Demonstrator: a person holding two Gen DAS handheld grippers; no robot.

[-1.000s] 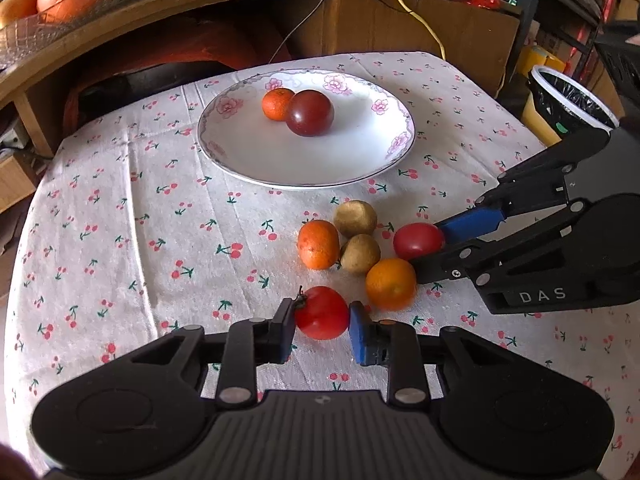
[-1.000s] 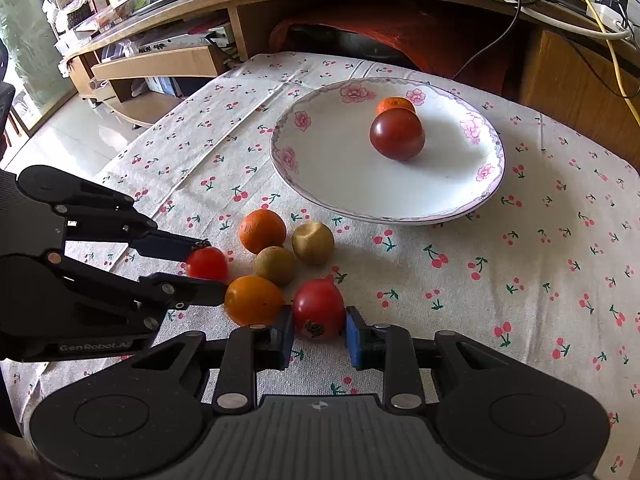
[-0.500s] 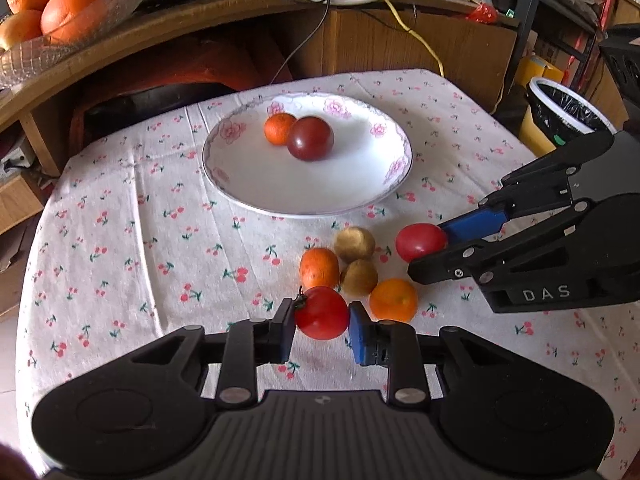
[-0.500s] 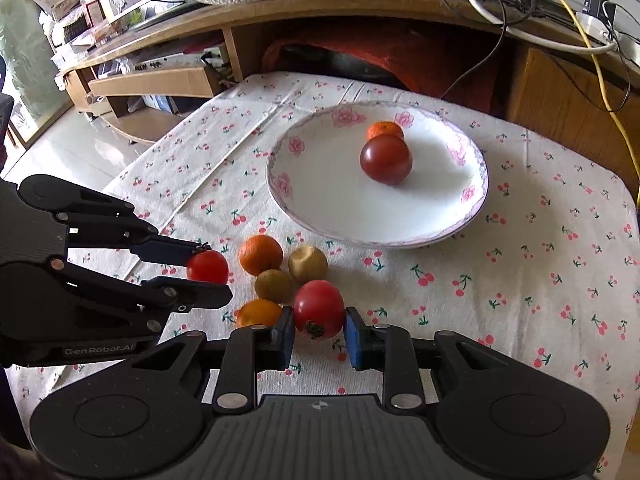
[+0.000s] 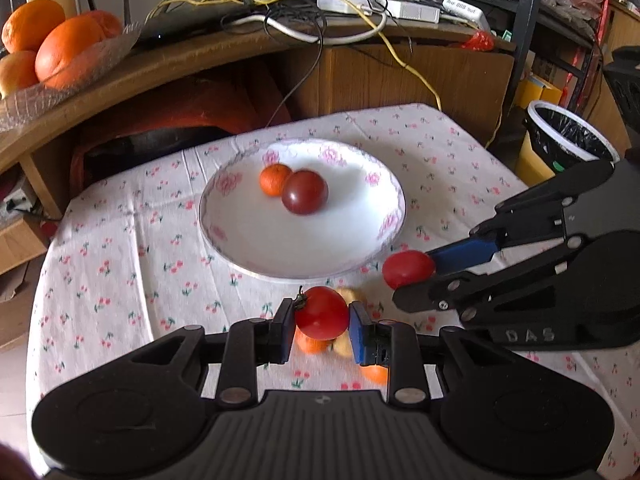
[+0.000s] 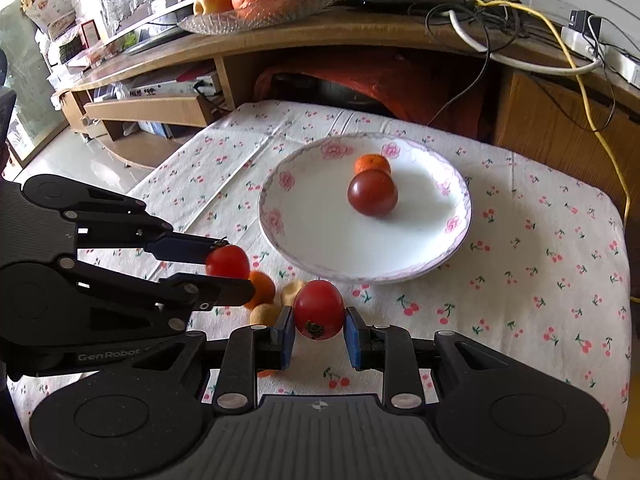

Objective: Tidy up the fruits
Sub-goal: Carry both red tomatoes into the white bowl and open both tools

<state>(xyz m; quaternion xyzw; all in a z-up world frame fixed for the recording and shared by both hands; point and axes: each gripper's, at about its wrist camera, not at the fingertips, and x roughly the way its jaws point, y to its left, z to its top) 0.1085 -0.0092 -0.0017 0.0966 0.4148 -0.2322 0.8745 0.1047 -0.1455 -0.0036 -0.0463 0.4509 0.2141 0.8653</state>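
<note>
Cherry-print cloth (image 5: pixel 120 248) covers the small table under both tools. Left gripper (image 5: pixel 322 326) is closed on a red tomato (image 5: pixel 322 313), the blue pads pressing its two sides, and it is lifted clear of the cloth. Right gripper (image 6: pixel 318 330) holds another tomato (image 6: pixel 319 309) the same way, stem end turned toward the camera. Each one is held at the widest part, probably so that the round skin does not slip out.

Under and between the grippers some loose fruit is left on the cloth: an orange (image 6: pixel 262 289) and two small yellowish fruits (image 6: pixel 264 314), partly hidden.

Further out stands the plate (image 6: pixel 320 256), with a dark tomato (image 6: pixel 372 193) touching a small orange (image 6: pixel 372 164) near the far side. I judge that the fruit is collected on this plate, and both red ones go there next.

Near half of the plate is free, so there is room to put down both. Its raised rim must be cleared first. Both grippers are close together, so they could bump if they go in at once. At the right, the table edge is near a bin (image 5: pixel 568 136).
</note>
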